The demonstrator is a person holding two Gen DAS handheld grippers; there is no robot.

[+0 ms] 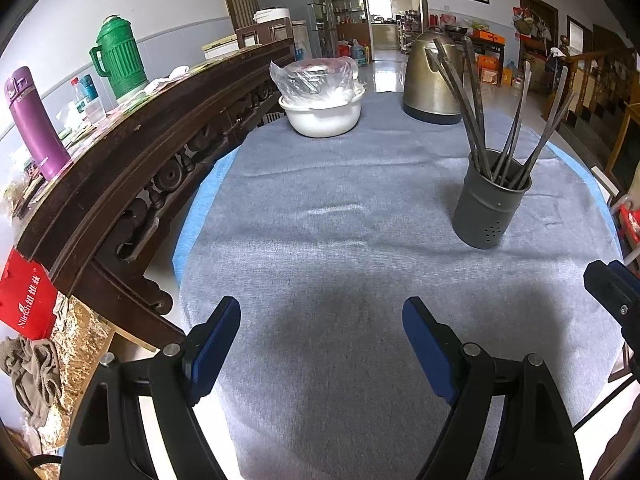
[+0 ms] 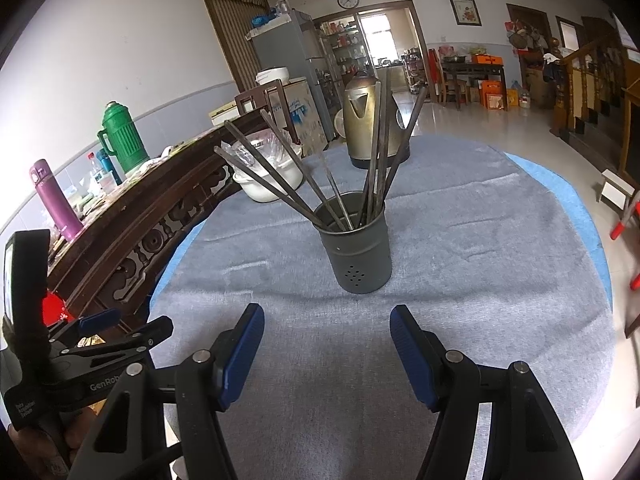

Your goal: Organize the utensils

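Both tools stand with their jaws apart and nothing between them. The left gripper (image 1: 320, 344) fills the bottom of its frame, tilted down over bare grey cloth (image 1: 340, 208); the right gripper (image 2: 327, 350) does the same in its own view. The utensils (image 2: 360, 160) stand bunched in a grey holder (image 2: 358, 258) at the centre of the right view, well clear of either tool. Behind it, near the far edge, sit a kettle (image 2: 366, 120) and a white bowl (image 1: 322, 114). A dark carved wooden ledge (image 1: 120, 184) runs along the cloth's left edge.
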